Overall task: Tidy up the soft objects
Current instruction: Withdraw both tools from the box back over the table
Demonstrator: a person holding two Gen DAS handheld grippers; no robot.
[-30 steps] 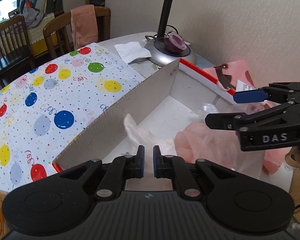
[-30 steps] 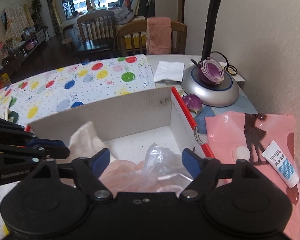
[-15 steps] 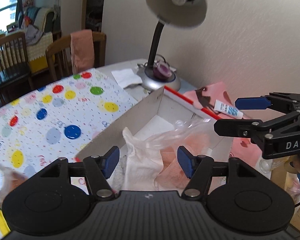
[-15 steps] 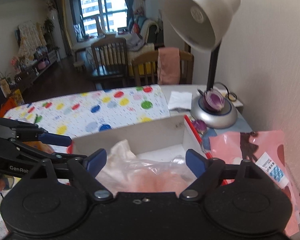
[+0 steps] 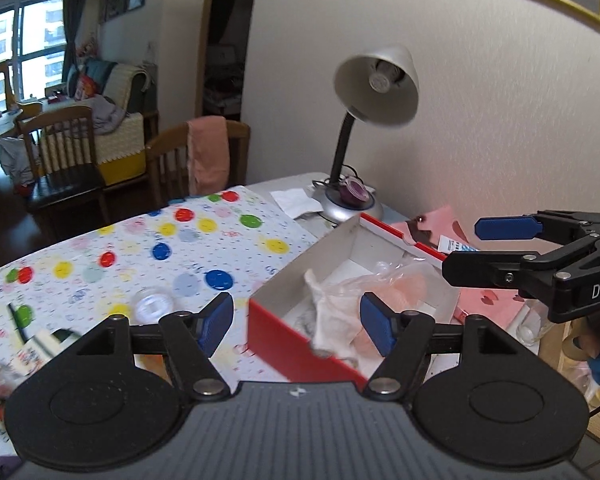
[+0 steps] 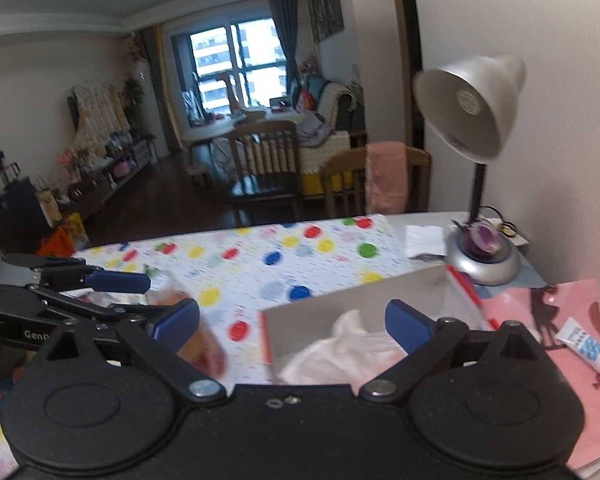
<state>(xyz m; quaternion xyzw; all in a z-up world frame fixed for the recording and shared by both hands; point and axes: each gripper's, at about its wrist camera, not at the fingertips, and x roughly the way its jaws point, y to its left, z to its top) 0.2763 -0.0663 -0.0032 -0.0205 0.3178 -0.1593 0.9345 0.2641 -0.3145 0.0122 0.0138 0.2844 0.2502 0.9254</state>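
Note:
A red-sided cardboard box [image 5: 292,344] stands on the table. Inside it lie a white cloth [image 5: 328,316] and a clear plastic bag holding something peach-pink [image 5: 404,286]. The box [image 6: 360,300] and the white cloth [image 6: 352,338] also show in the right wrist view. My left gripper [image 5: 296,324] is open and empty, held above and back from the box's near corner. My right gripper [image 6: 292,320] is open and empty above the box; it shows at the right in the left wrist view [image 5: 480,248].
A silver desk lamp [image 5: 374,88] stands behind the box, a purple onion half [image 6: 486,236] on its base. A balloon-print cloth [image 5: 160,248] covers the table. A pink sheet with a white tube [image 6: 584,344] lies right of the box. Small jars and clutter [image 5: 154,308] sit left.
My left gripper opened, letting go of the white cloth in the box. Both grippers rose and pulled back from the box, so more of the room shows.

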